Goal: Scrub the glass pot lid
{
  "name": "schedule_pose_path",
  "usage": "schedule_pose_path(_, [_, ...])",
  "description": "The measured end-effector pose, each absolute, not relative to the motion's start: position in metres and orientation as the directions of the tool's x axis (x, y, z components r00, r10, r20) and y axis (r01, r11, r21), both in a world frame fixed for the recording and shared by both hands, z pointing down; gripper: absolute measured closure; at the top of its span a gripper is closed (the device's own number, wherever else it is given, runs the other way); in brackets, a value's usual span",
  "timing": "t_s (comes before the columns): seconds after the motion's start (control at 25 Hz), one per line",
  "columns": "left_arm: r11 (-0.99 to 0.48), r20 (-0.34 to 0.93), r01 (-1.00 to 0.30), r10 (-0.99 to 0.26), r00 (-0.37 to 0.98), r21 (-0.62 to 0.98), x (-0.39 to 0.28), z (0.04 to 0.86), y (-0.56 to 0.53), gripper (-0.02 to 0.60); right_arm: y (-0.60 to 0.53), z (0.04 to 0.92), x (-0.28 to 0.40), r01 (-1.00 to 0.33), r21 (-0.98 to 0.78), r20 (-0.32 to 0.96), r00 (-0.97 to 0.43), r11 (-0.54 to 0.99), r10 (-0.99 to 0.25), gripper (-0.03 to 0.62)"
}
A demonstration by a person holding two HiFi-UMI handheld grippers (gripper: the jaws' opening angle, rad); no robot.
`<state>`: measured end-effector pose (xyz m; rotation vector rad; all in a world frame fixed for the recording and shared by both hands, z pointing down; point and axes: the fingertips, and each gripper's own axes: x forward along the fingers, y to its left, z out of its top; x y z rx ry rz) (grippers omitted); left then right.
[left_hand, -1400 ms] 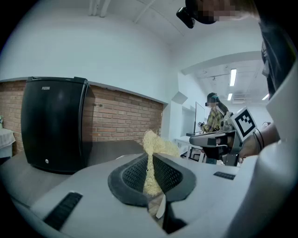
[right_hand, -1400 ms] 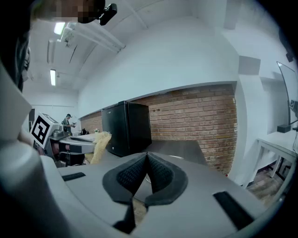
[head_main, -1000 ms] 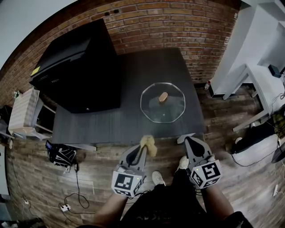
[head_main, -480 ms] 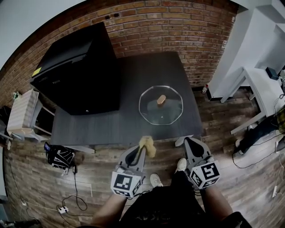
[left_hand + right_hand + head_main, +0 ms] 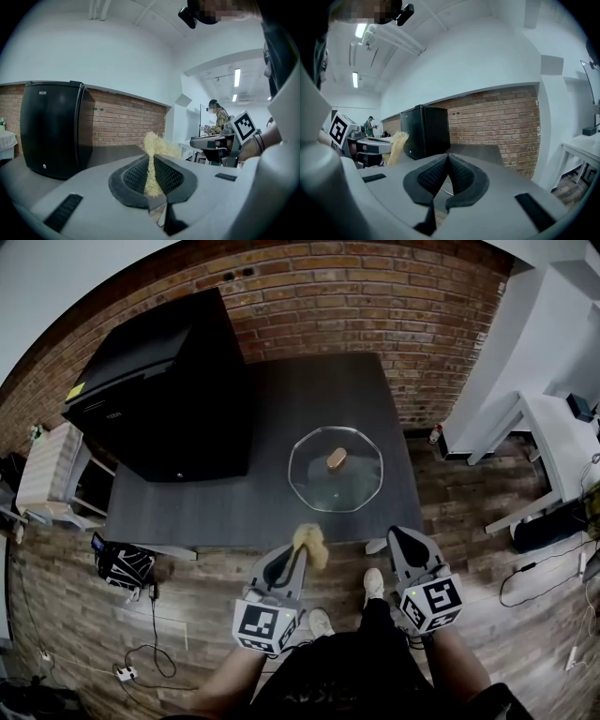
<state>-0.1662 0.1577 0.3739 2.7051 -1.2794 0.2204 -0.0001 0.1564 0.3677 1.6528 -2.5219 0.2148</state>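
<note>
1. Head view: the glass pot lid (image 5: 314, 479) lies flat on the dark table (image 5: 281, 399), straight ahead and between my two grippers. The left gripper (image 5: 298, 557), carrying the scrubber (image 5: 312, 544), and the right gripper (image 5: 397, 538) both sit off the near edge. The black cabinet (image 5: 159, 371) stands well left, so the path looks clear.
2. Left gripper view: the jaws clamp the scrubber (image 5: 157, 145).
3. Right gripper view: the jaws meet on nothing.

- A red brick wall (image 5: 375, 287) is running along the back, with plain white wall sitting above it.
- A dark table (image 5: 281, 493) is standing against it, with a big black cabinet (image 5: 159, 381) sitting on its left part.
- Wood-plank floor (image 5: 84, 587) is showing all around, with cables (image 5: 150, 652) trailing over it.
- A white desk (image 5: 553, 427) is sitting off to the right, and ceiling strip lights (image 5: 237, 77) are glowing.
</note>
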Motion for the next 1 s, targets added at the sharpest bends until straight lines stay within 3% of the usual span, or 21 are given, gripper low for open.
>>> schedule_pose_path(1.0, [-0.536,0.277,-0.842,-0.801,0.531,0.065,-0.076,0.397,0.07,0.532,0.027,0.429,0.086,-0.867,-0.113,0.288,-0.495,0.484,-0.82,0.577])
